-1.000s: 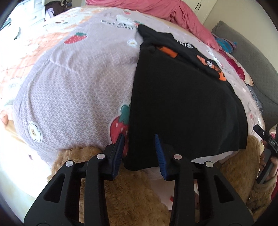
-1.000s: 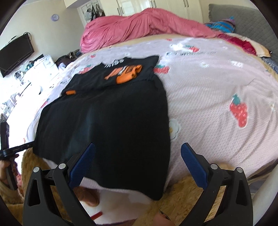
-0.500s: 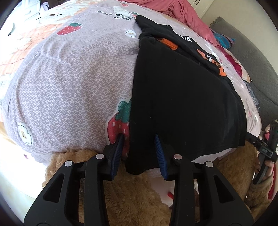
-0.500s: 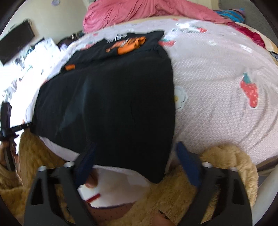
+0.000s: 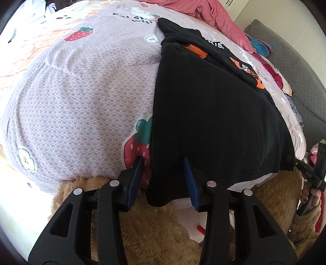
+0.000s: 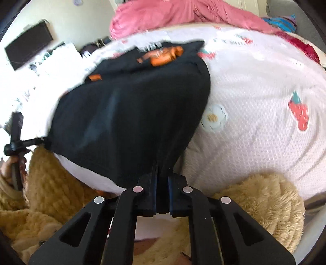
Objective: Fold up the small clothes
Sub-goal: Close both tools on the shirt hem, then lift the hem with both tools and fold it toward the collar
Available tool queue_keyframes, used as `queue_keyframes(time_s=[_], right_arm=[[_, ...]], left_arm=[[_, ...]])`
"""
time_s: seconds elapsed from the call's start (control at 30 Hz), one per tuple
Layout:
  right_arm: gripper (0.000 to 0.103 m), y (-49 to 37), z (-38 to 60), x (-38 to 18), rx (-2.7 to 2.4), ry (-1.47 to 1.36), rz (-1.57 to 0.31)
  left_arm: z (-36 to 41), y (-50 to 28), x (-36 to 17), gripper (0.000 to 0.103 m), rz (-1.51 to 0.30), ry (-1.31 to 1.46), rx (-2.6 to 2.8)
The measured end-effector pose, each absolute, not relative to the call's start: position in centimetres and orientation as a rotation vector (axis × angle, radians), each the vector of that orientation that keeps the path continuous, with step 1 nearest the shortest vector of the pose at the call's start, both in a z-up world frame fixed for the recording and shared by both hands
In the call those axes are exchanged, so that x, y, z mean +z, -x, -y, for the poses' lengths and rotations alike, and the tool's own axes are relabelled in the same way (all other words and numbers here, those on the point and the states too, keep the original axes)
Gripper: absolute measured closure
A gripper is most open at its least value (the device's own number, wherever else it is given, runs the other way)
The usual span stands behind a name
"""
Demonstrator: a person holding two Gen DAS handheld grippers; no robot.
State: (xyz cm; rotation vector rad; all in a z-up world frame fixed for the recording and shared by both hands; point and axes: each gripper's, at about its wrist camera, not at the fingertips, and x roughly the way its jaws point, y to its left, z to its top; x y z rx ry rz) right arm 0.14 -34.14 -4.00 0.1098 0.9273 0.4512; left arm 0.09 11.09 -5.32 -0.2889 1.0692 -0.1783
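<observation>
Hand-held gripper [image 6: 162,179], R, on shirt hem [image 6: 163,161]

Bed: a wide bed [image 6: 264,85] fills both views, covered with a pale lilac quilt printed with strawberries and flowers.
Bedding pile: a rumpled pink blanket [image 6: 179,14] is heaped at the far end of the bed.
Wall: a plain cream wall [image 6: 67,18] stands behind the bed, with a dark flat screen [image 6: 28,43] mounted on it.
Seating: a grey upholstered sofa [image 5: 295,59] stands along one side of the bed.
Cupboards: white doors [image 5: 234,8] are visible past the blanket.
Light: bright daylight, washing out one side of the room.
</observation>
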Motion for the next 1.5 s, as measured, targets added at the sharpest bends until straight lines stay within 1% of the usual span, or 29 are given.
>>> queue_keyframes(time_s=[0.13, 0.2, 0.27, 0.3, 0.33, 0.37, 0.53, 0.83, 1.33, 1.5], right_arm=[[0.096, -0.1, 34.5, -1.4, 0.484, -0.169, -0.815], [0.096, -0.2, 34.9, -0.1, 0.485, -0.182, -0.761], [0.096, -0.5, 35.2, 1.0, 0.48, -0.199, -0.722], [0.096, -0.7, 35.4, 1.4, 0.472, -0.204, -0.705], [0.096, -0.9, 35.4, 1.7, 0.465, -0.209, -0.696], [0.096, -1.1, 35.6, 2.0, 0.453, -0.218, -0.684], [0.096, -1.8, 36.2, 2.4, 0.445, -0.253, -0.659], [0.096, -2.4, 37.0, 3.5, 0.425, -0.275, -0.61], [0.096, -5.7, 37.0, 6.9, 0.382, -0.257, -0.528], [0.096, -7.4, 37.1, 7.8, 0.369, -0.271, -0.512]], left_arm=[[-10.8, -0.2, -5.2, 0.071, -1.074, 0.257, -0.173], [-10.8, -0.1, -5.2, 0.077, -1.068, 0.252, -0.169], [-10.9, 0.1, -5.0, 0.089, -1.056, 0.253, -0.159], [-11.1, 0.3, -4.8, 0.092, -1.044, 0.264, -0.157], [-11.3, 0.5, -4.7, 0.098, -1.035, 0.275, -0.16], [-11.5, 0.7, -4.4, 0.1, -1.021, 0.296, -0.172], [-11.7, 1.3, -2.7, 0.101, -0.966, 0.348, -0.232], [-12.5, 0.5, 2.4, 0.101, -0.819, 0.399, -0.272], [-14.0, -4.0, 8.1, 0.101, -0.649, 0.437, -0.243], [-14.0, -5.9, 9.2, 0.101, -0.612, 0.46, -0.243]])
